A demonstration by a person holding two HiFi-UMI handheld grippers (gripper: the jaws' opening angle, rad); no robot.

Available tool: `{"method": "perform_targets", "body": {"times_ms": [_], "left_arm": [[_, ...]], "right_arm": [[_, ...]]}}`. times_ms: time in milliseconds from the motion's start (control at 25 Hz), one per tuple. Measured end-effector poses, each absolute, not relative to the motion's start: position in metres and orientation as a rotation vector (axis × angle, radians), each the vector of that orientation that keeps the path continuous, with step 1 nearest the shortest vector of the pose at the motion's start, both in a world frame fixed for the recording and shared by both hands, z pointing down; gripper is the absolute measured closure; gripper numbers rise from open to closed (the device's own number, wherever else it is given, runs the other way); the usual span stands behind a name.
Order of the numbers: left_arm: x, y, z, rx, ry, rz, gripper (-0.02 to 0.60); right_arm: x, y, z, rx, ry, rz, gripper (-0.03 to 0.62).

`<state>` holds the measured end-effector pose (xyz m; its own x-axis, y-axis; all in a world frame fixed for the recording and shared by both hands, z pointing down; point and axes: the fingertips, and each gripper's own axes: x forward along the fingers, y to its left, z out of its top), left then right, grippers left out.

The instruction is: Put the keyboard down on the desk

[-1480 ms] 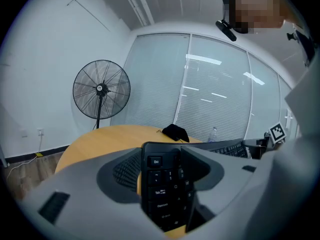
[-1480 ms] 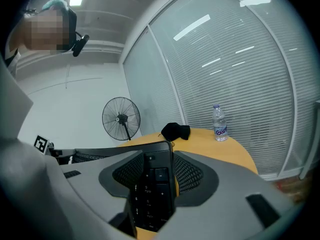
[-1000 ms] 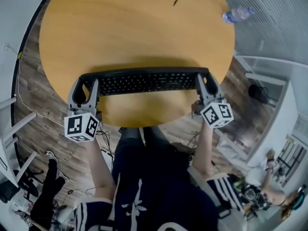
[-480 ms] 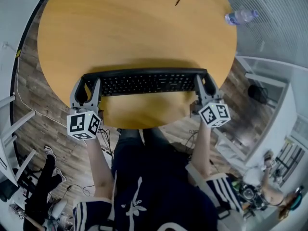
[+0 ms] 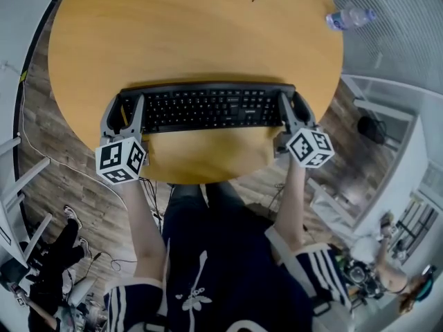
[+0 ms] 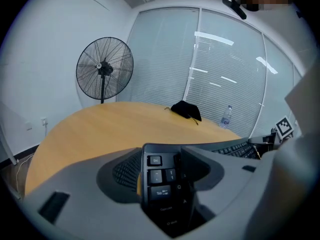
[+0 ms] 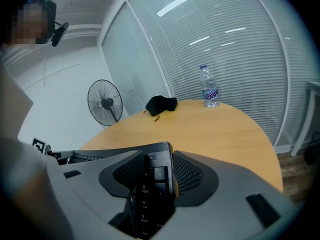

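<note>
Lying level, the black keyboard (image 5: 208, 108) stretched over the near part of the round wooden desk (image 5: 194, 33); whether it touched the top was unclear. The left gripper (image 5: 129, 111) was clamped on its Esc-key end and the right gripper (image 5: 292, 108) on its numpad end. A water bottle (image 5: 349, 17) stood near the desk's far right edge.

Beyond the keyboard (image 5: 208, 109), a broad stretch of worktop (image 5: 194, 33) is left open; the far rim is taken up by a black cloth item (image 7: 161, 104) and a water bottle (image 5: 349, 17), well apart.
</note>
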<state>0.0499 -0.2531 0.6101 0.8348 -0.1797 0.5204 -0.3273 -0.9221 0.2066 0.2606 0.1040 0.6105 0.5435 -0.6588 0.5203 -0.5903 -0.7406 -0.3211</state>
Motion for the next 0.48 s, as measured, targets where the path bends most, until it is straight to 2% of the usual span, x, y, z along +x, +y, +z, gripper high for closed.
{"method": "perform_targets", "body": {"times_ms": [480], "left_arm": [[0.074, -0.26, 0.653, 2.617, -0.451, 0.98, 0.334]], "right_arm": [[0.283, 0.103, 0.663, -2.592, 0.944, -1.243, 0.421]]}}
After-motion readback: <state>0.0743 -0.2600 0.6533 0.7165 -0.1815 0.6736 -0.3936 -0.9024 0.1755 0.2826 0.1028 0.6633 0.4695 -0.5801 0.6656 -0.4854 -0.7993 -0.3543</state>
